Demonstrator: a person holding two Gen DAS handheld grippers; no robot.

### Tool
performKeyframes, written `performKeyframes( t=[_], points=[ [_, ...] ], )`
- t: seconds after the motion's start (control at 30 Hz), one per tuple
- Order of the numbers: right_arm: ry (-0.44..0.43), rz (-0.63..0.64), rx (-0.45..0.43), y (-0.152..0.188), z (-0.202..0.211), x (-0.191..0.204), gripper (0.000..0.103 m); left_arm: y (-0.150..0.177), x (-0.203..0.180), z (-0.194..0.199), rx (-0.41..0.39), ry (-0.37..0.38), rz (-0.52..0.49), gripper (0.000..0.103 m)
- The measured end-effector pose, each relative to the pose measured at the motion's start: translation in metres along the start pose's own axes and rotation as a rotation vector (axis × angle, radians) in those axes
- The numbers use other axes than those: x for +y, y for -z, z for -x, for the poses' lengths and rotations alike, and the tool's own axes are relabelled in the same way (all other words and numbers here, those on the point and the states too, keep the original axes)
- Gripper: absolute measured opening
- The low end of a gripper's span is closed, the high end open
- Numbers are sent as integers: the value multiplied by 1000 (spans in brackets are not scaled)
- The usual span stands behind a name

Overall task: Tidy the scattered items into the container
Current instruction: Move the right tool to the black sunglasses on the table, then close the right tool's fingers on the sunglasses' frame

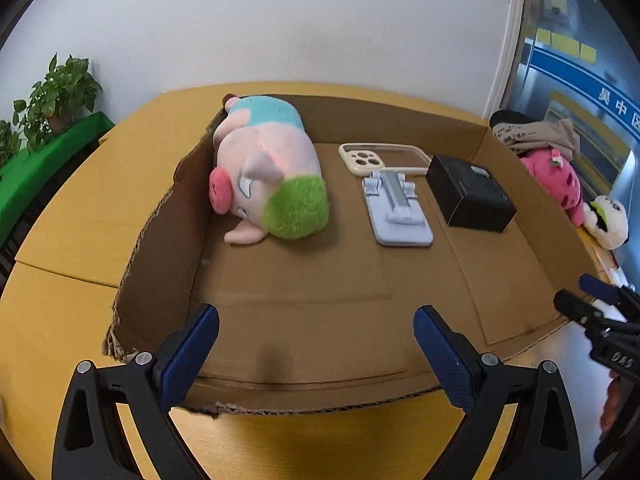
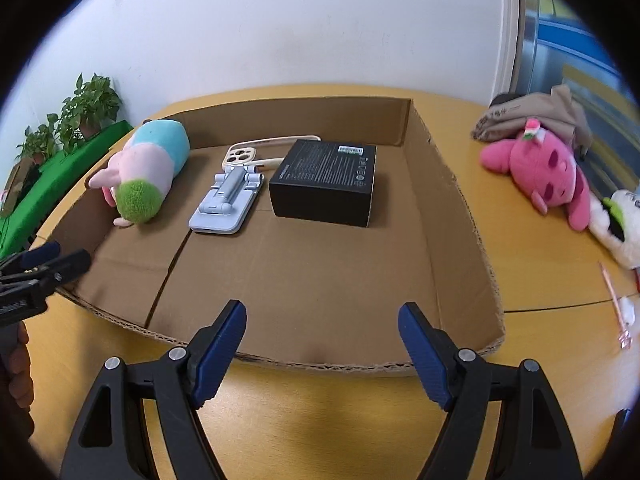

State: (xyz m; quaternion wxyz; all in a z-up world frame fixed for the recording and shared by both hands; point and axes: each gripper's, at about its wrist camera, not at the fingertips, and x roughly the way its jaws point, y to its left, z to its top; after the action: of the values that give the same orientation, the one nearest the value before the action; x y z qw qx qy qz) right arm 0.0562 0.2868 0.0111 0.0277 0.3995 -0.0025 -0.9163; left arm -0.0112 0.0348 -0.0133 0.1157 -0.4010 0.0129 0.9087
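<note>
A shallow cardboard box (image 1: 532, 264) (image 2: 456, 208) lies on the yellow table. In it lie a pink pig plush (image 1: 268, 184) (image 2: 148, 168), a cream phone case (image 1: 360, 158) (image 2: 240, 156), a pale blue phone stand (image 1: 398, 210) (image 2: 226, 200) and a black box (image 1: 470, 192) (image 2: 328, 180). Outside to the right lie a pink plush (image 2: 540, 172) (image 1: 556, 180), a white plush (image 2: 620, 224) (image 1: 606, 220) and a pen (image 2: 614, 304). My left gripper (image 1: 316, 344) is open and empty over the box's near edge. My right gripper (image 2: 322, 340) is open and empty at the near edge.
A beige cloth bag (image 2: 532, 118) (image 1: 536, 134) lies behind the pink plush. Potted plants (image 2: 76, 116) stand on a green shelf (image 1: 44, 168) at the left. A white wall is behind the table.
</note>
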Motion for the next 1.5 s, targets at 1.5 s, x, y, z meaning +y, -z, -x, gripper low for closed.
performKeyframes(
  t=[1.5],
  points=[
    [-318,-101,393,100,34,37,77,160,-119,88,354,582,-139,100]
  ],
)
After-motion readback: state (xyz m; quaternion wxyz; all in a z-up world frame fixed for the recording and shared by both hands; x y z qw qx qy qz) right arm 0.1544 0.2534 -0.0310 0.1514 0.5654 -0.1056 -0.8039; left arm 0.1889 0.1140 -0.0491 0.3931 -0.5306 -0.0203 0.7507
